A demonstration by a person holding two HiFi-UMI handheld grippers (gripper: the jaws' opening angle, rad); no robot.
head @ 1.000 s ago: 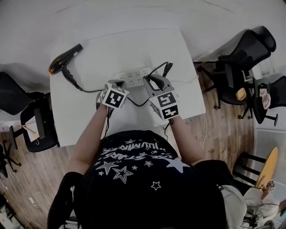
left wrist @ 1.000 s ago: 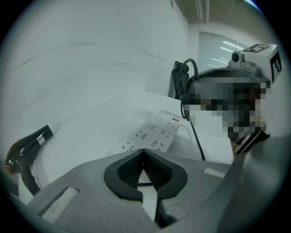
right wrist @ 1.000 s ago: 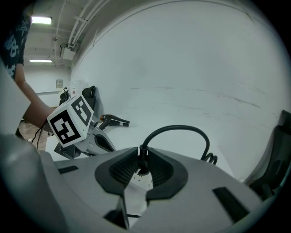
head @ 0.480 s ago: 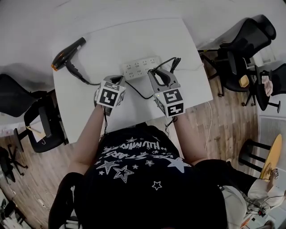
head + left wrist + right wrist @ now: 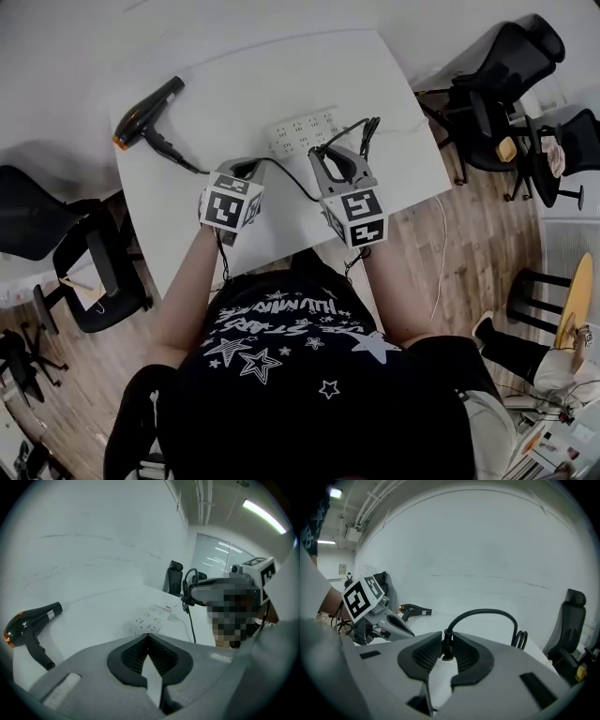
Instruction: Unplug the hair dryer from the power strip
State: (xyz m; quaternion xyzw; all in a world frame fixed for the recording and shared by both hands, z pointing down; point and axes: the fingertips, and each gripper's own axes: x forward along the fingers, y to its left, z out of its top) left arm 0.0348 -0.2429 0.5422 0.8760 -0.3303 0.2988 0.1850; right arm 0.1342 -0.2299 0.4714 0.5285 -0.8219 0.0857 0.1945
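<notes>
The black hair dryer [image 5: 147, 114] lies at the table's far left, also in the left gripper view [image 5: 28, 627]. Its black cord [image 5: 281, 176] runs across the table to my right gripper [image 5: 323, 157]. That gripper [image 5: 446, 649] is shut on the cord's plug [image 5: 446, 641], held off the table just in front of the white power strip [image 5: 305, 131]. The cord arches up beyond the jaws. The strip's sockets [image 5: 152, 617] show nothing plugged in. My left gripper [image 5: 248, 167] hovers beside the right one, jaws closed on nothing [image 5: 148, 637].
The white table [image 5: 234, 84] stands against a white wall. Black office chairs stand to the right [image 5: 487, 103] and left [image 5: 37, 216]. A white cable [image 5: 441, 244] hangs off the table's right side. The person's body is at the near edge.
Both grippers have drawn back from the power strip toward the person and risen a little. The right one carried the plug and cord with it.
</notes>
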